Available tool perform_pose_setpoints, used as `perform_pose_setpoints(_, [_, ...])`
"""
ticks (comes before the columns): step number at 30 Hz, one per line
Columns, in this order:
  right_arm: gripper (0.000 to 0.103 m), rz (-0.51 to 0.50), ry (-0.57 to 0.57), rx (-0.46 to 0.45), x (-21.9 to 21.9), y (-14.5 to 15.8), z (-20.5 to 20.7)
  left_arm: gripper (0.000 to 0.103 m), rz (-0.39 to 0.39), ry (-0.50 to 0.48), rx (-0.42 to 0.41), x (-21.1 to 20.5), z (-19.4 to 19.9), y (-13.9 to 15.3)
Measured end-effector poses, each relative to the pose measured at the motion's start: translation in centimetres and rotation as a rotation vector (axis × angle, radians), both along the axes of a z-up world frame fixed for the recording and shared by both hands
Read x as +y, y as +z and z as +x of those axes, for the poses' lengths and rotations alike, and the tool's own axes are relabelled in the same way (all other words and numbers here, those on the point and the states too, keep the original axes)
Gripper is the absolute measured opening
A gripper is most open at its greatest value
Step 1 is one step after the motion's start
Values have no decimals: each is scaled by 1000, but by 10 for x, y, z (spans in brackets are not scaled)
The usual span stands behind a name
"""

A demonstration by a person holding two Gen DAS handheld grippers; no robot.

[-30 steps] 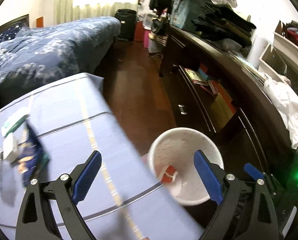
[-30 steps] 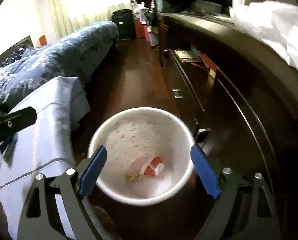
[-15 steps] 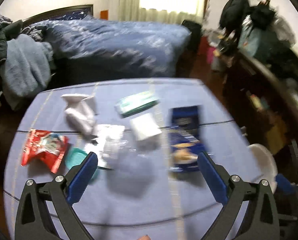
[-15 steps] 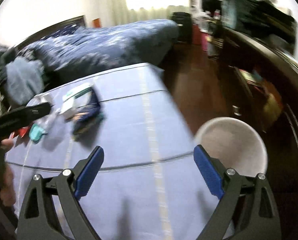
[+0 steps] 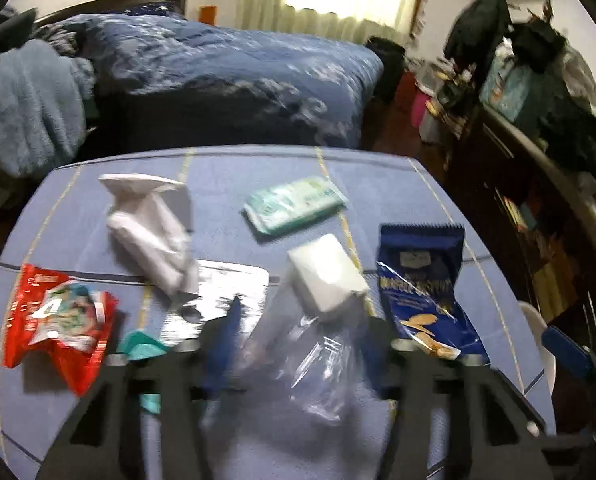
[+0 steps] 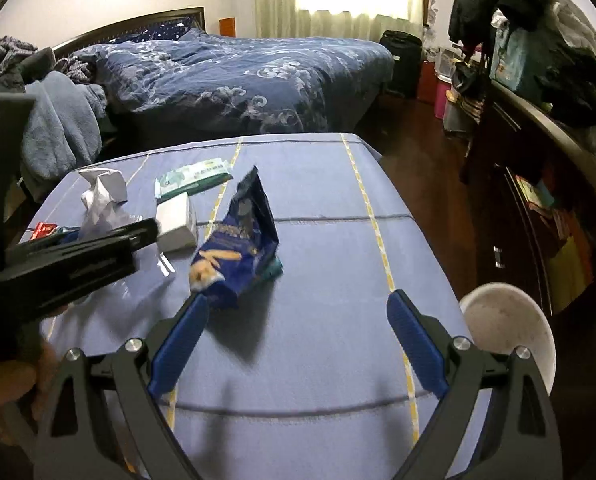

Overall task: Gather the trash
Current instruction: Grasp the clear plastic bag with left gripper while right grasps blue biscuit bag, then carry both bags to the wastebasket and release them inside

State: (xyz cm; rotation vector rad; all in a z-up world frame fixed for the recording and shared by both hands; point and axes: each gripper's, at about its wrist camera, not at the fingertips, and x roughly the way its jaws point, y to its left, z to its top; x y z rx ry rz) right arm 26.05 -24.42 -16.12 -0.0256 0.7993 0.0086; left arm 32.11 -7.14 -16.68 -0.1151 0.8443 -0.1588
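Left wrist view shows my table, draped in a blue cloth with yellow and grey lines, filling most of the picture below the bed. Trash lies scattered across it: a crumpled white paper bag at the far left, a red snack packet near the left edge, a dark blue snack bag on the right, a green wipes pack at the far middle, a small white box just in front of that, and a silvery sheet beside the box. A clear plastic wrapper lies nearest me, between the jaws of my left gripper, which are closing around it; blur keeps me from telling whether the pads have met it.

From the right wrist, my right gripper hangs over bare cloth with its blue pads spread wide and nothing between them; the blue snack bag stands just past its left finger. The white bin sits on the floor just beyond the table's right edge.
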Motion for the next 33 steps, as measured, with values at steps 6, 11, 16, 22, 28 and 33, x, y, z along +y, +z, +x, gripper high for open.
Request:
perform_pose_setpoints(6, [92,29,22,56,19,-16,46,48,-24,104,-100,38,-14,27])
perform_pose_setpoints(11, [56,58,55,91,33,-28,76,49,-30,133,-117,51,-17,28])
perform_pose_setpoints(16, [19,44,61,55,35,-24,72,49,-59,132,-89,55,-15,20])
perform_pose_setpoints(22, [18,112,53,10,21,-2,50,50,-64,126,-113,51,-24,29])
perform_pose_setpoints(28, [18,151,56,-15,8,12,23,50,-54,102,-138,39,-39,39])
perform_pose_setpoints(33, [19,172,45,-17,-6,11,2,50,-35,74,-145,21,-53,44])
